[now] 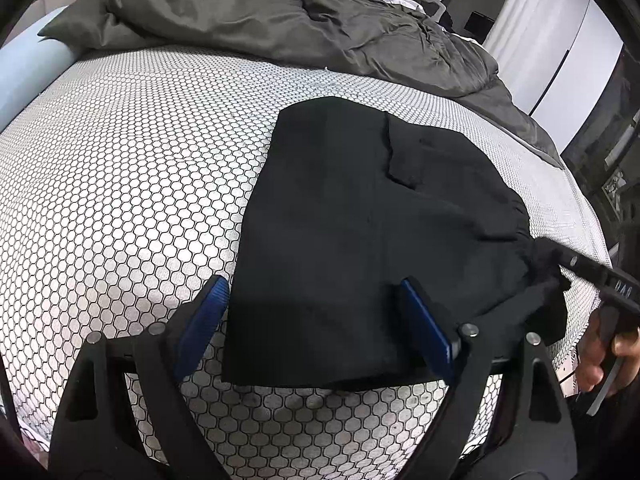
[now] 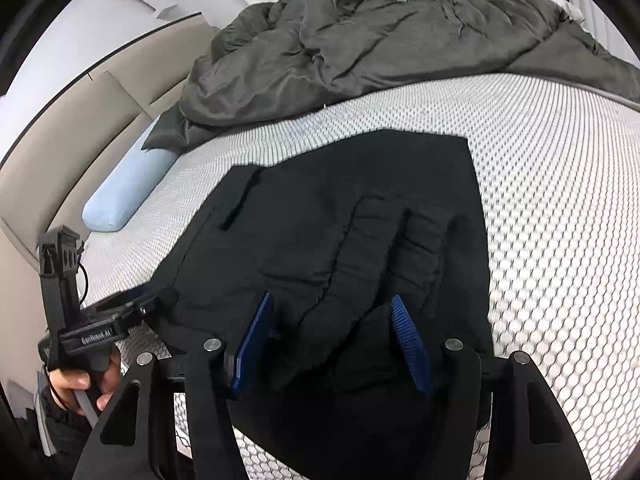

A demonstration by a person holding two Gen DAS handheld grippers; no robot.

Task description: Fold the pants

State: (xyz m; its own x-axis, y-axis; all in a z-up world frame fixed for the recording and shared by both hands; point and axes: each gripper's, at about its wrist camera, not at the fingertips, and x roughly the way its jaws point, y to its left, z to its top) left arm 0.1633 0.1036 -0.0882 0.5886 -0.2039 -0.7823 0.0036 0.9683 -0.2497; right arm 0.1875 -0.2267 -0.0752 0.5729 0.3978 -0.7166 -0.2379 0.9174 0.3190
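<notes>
Currently the black folded fabric pants [image 1: 360, 240] are lying flat on the white honeycomb-mesh bed [image 1: 140, 180], long axis running away from the person toward the grey crumpled duvet [image 1: 260, 12]. Left gripper [image 1: 320, 328] and right gripper [image 2: 332, 344] are hovering, fingers apart, gripping nothing, presumably freeing the finished fold.

Pants [image 1: 360, 232] lie flat on mattress [image 1: 132, 184], near its front edge. Duvet [image 1: 280, 12] bunched behind them, along far side of mattress. Bolster [image 2: 124, 196] at the mattress edge, left of pants in right wrist view, w/ duvet corner overlapping its far end. Left gripper [image 1: 316, 320] over pants' near-left corner; right gripper [image 2: 332, 344] over their near edge, fabric betw. its fingers w/o pinch.
</notes>
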